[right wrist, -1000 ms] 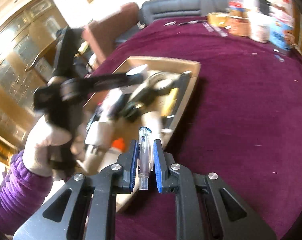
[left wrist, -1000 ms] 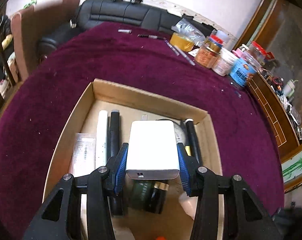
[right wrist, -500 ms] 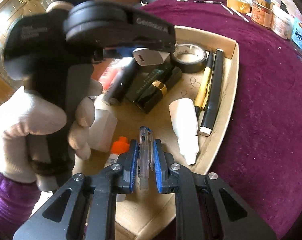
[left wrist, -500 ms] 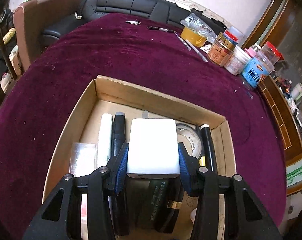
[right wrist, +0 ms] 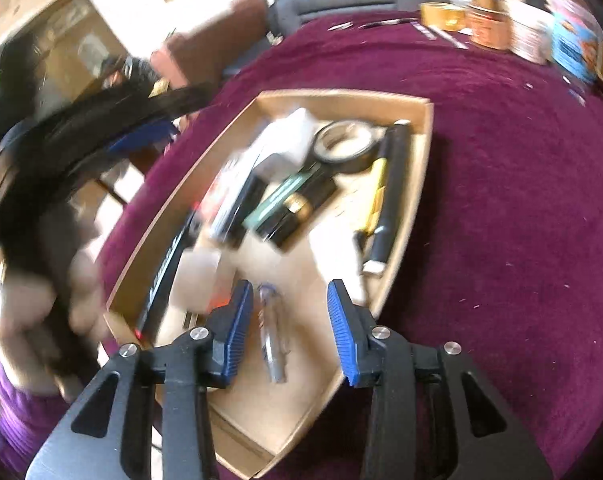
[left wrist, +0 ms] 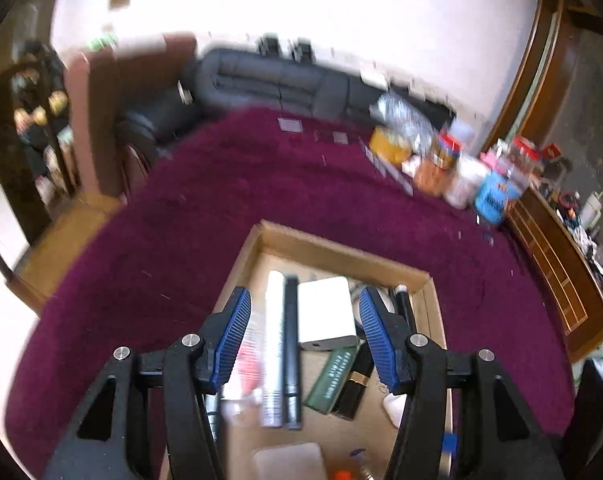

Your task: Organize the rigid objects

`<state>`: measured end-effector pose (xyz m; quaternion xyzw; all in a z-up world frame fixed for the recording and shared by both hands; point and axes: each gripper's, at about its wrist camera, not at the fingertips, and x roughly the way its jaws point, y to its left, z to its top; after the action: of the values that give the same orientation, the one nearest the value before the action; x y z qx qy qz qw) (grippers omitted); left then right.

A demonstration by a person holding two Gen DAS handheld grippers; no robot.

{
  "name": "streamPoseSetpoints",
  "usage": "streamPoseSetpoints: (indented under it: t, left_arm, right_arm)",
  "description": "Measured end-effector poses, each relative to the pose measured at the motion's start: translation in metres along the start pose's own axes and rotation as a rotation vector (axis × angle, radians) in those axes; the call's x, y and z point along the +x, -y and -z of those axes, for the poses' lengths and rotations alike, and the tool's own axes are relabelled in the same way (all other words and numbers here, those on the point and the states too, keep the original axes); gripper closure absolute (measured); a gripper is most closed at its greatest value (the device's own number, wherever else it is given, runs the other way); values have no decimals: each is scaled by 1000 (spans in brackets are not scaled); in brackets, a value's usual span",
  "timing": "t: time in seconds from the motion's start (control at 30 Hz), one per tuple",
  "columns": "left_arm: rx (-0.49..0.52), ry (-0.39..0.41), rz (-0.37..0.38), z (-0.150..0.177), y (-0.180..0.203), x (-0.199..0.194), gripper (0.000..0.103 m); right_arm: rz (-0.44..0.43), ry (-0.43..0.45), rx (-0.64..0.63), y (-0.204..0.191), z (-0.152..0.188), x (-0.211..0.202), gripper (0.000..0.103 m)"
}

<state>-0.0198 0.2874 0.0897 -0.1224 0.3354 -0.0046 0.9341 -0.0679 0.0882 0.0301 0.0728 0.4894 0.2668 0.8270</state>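
A shallow cardboard box (left wrist: 341, 250) (right wrist: 419, 168) on the purple cloth holds several small items. The white charger block (left wrist: 327, 312) lies in it, free of my left gripper (left wrist: 303, 330), whose jaws are opening above the box with nothing pressed between them. In the right wrist view the clear pen (right wrist: 272, 336) lies on the box floor between the opening jaws of my right gripper (right wrist: 289, 320), and the pads do not touch it. A tape roll (right wrist: 347, 146), a black marker (right wrist: 389, 196), a dark green box (right wrist: 289, 200) and a white bottle lie nearby.
Jars, tubs and a blue container (left wrist: 495, 196) stand at the far right of the cloth, with pens (right wrist: 385, 24) loose near the back. A dark sofa (left wrist: 281, 84) and a brown chair sit behind the table. A gloved hand in a purple sleeve (right wrist: 5, 392) holds the left gripper.
My left gripper let go of the white charger, which now lies in the box, and rose away. My right gripper opened and the clear pen dropped onto the box floor.
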Motion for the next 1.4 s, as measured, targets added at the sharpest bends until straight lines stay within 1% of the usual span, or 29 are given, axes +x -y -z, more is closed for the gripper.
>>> streamPoseSetpoints:
  t: [0.03,0.07,0.1,0.13,0.2,0.23,0.27,0.3,0.37,0.4,0.43,0.5,0.57,0.6,0.63,0.67,0.7,0.77,0.83,0.87,0.93,1.0,1.03,1.1,1.17,1.2,1.23,1.3,1.4]
  left_arm:
    - [10,44,-16,1,1,-12,49]
    - [26,111,-43,4,2,-30,43]
    - [35,165,-64,7,4,-45,34]
    - [38,207,-80,9,4,-57,30]
    - [36,303,-97,17,4,-85,8]
    - [31,334,-111,19,4,-95,3]
    - [26,372,-128,22,4,-107,1]
    - [26,391,-135,24,3,-114,1]
    - [25,420,-133,28,0,-129,1]
    - [23,420,-130,29,-2,-133,1]
    - [18,408,-133,29,-4,-135,1]
    - [7,378,-135,29,-7,-136,1]
    - [-13,361,-116,28,-14,-133,1]
    - [-24,358,-109,26,-18,-131,1]
    - [-32,356,-103,26,-20,-130,1]
    - [-44,351,-98,26,-23,-128,1]
    - [-57,346,-92,26,-26,-127,1]
    - [-75,339,-69,26,-31,-126,1]
    - [-86,321,-63,25,-34,-122,1]
    - [-86,315,-70,25,-33,-120,1]
    - [-80,305,-92,26,-29,-121,1]
    - [-63,309,-107,29,-25,-127,1]
    - [-44,329,-116,31,-19,-135,1]
    - [-35,365,-104,37,-14,-147,1]
    - [-68,379,-82,42,-10,-151,1]
    - [-78,358,-65,43,-8,-146,1]
    - [-70,308,-59,43,-4,-135,1]
    - [-31,222,-104,46,7,-116,1]
    - [4,145,-188,55,22,-97,1]
  right_arm:
    - [-13,13,16,3,-5,-2,66]
    - [-31,28,31,6,-13,-2,66]
    - [-48,48,47,9,-24,-2,66]
    - [-70,72,64,10,-36,-2,66]
    - [-115,105,100,4,-63,3,66]
    - [-131,115,115,1,-74,6,66]
    - [-142,110,125,-2,-87,13,66]
    - [-144,96,138,-6,-99,22,66]
    - [-94,74,160,-9,-115,39,66]
    - [-80,67,171,-7,-126,50,66]
    - [-89,54,182,-2,-134,61,66]
    - [-134,21,234,8,-143,81,66]
    - [-213,-33,333,24,-144,101,59]
    - [-217,-50,365,30,-142,105,56]
    - [-230,-70,390,36,-139,109,59]
    - [-259,-62,403,41,-134,106,59]
    - [-256,-67,405,43,-132,103,59]
    - [-217,-71,389,43,-129,94,60]
    - [-33,-59,312,37,-127,82,59]
    - [-8,-51,283,35,-126,79,59]
    - [-32,-39,270,31,-119,66,59]
    - [-51,1,224,22,-110,44,59]
    - [-40,34,174,14,-101,29,59]
    - [-5,104,81,-1,-77,-1,59]
    - [27,168,3,-10,-50,-26,53]
    - [44,189,-21,-14,-37,-34,46]
    - [58,208,-35,-18,-24,-39,45]
    - [77,220,-57,-21,-3,-46,45]
    - [113,204,-91,-19,18,-49,45]
